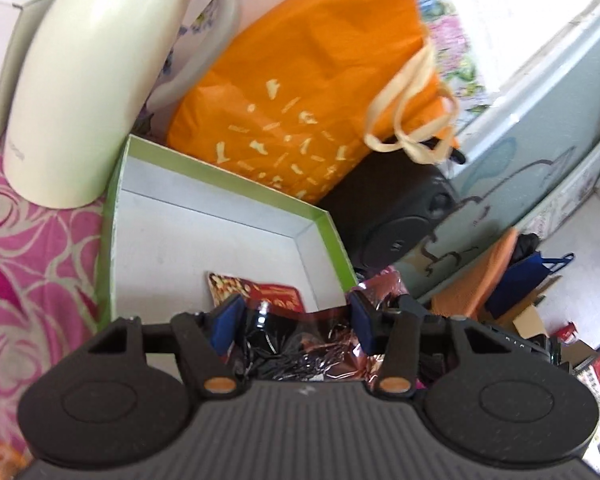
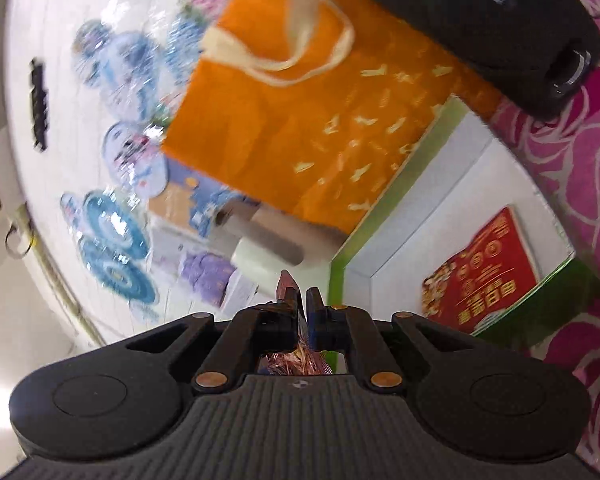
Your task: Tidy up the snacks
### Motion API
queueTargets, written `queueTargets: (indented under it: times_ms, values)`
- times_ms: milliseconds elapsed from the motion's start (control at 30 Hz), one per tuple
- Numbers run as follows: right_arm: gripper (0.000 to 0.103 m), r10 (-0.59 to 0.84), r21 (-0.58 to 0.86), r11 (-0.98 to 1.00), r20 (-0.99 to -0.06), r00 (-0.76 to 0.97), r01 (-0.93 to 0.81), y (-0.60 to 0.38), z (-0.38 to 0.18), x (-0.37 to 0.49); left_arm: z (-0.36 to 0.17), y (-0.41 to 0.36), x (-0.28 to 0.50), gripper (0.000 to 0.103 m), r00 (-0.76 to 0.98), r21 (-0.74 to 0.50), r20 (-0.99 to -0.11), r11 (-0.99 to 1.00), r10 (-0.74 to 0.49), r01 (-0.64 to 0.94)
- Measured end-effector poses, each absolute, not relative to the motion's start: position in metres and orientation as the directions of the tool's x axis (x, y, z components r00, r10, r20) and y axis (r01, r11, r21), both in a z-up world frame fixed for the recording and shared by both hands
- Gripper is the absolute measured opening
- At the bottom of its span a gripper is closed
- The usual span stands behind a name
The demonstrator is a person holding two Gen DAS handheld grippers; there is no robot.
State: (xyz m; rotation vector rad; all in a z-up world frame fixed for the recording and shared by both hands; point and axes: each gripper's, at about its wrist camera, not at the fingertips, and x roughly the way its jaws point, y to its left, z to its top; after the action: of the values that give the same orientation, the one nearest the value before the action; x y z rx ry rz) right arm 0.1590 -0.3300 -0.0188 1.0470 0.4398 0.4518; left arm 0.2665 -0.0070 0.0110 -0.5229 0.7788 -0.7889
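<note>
A green-rimmed box (image 1: 324,216) with a white inside lies on the pink cloth; it also shows in the right wrist view (image 2: 396,184). A red snack packet (image 1: 276,292) lies flat inside it, also seen in the right wrist view (image 2: 488,268). My left gripper (image 1: 296,320) is held wide around a shiny copper-and-black foil snack bag (image 1: 324,344) at the box's near edge; its blue pads (image 1: 228,320) sit at the bag's sides. My right gripper (image 2: 303,300) is shut on the edge of a shiny foil snack bag (image 2: 288,284), held left of the box.
A cream kettle (image 1: 88,92) stands left of the box. An orange tote bag (image 1: 300,80) lies behind it, also in the right wrist view (image 2: 300,120). A black speaker (image 1: 400,220) sits to the right. Pink floral cloth (image 1: 28,280) covers the surface.
</note>
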Motion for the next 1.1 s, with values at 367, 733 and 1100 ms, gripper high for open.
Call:
queueTargets:
  times_ms: [367,733,1100]
  values:
    - [0.003,0.495,0.953,0.287,-0.06,0.867,-0.098,-0.363,-0.057,0.204,-0.017,-0.038,0.323,0.053,0.524,-0.616,-0.467,0.687,-0.712,0.386]
    - [0.014,0.446,0.797,0.583,-0.151,0.882,-0.158,-0.36,-0.022,0.147,0.01,0.026,0.237,0.069,0.673,-0.431,-0.418,0.785,-0.61,0.445]
    - [0.04,0.436,0.686,0.691,-0.147,0.888,-0.226,-0.322,-0.017,0.026,-0.022,0.106,0.12,0.076,0.838,-0.246,-0.461,0.949,-0.293,0.197]
